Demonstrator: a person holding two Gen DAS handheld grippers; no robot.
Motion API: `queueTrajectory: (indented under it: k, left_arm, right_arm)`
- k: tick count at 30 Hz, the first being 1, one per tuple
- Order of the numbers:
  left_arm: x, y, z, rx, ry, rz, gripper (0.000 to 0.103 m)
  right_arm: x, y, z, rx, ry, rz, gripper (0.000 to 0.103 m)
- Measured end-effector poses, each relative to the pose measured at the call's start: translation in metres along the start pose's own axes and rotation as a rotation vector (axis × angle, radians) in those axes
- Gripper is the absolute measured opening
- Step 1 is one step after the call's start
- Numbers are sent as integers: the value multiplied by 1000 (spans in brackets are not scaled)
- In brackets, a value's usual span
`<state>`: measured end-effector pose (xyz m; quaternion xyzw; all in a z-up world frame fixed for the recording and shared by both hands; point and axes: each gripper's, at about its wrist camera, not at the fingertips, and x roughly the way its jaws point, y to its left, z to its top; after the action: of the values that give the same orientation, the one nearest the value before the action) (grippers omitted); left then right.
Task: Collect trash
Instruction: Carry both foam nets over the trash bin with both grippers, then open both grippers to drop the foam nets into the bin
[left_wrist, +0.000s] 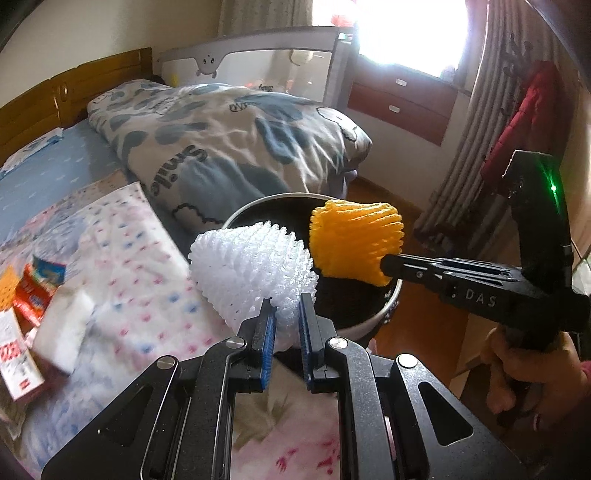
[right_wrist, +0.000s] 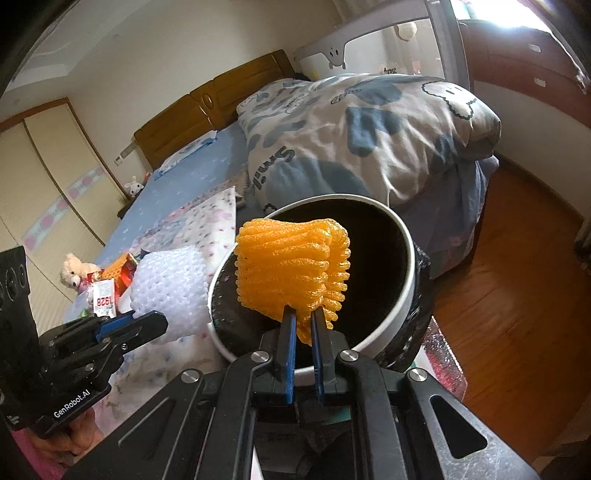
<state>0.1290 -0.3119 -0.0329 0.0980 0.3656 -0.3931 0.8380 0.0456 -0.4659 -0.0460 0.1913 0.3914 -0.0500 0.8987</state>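
My left gripper (left_wrist: 287, 306) is shut on a white foam fruit net (left_wrist: 255, 273) and holds it above the bed's edge, just left of the bin. My right gripper (right_wrist: 303, 319) is shut on an orange foam fruit net (right_wrist: 291, 269) and holds it over the mouth of a round white bin (right_wrist: 400, 295) lined with a black bag. In the left wrist view the orange net (left_wrist: 356, 242) hangs over the bin (left_wrist: 369, 321) with the right gripper (left_wrist: 386, 263) coming in from the right. The white net (right_wrist: 170, 291) and left gripper (right_wrist: 147, 319) show in the right wrist view.
Paper boxes and wrappers (left_wrist: 26, 306) lie on the floral sheet (left_wrist: 129, 258) at the left, with a white block (left_wrist: 64, 325). A folded quilt (left_wrist: 229, 147) lies on the bed. A teddy bear (right_wrist: 75, 273) sits by the bed. Wooden floor (right_wrist: 517, 295) lies right of the bin.
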Motion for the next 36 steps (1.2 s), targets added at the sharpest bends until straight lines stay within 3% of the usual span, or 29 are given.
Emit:
queueTrajectory:
  k: [11,13,16,18,21,30,36]
  left_arm:
    - [38,-3,15,-3,60,-35,11]
    - [44,-2,17,-2,74,-29,14]
    - [49,1,18,-13,90,-17,33]
    - [48,3,16,-23,84,-12,51]
    - [44,6,11,-28,76,0,64]
    - [16,21,-14,-80,50,27,65]
    - [-18,42,-43,-139,19,100,65]
  right_arm:
    - [18,-20,16,18,35,-13,8]
    - [21,-22,19,16,40,-17,12]
    - [23,-25,22,22,40,-26,15]
    - [25,-28,24,30,45,-24,19]
    - [24,-30,23,48,46,-20,41]
    - [8,-15,14,57,-5,-22,52]
    - [0,13,0,51,-31,22,62]
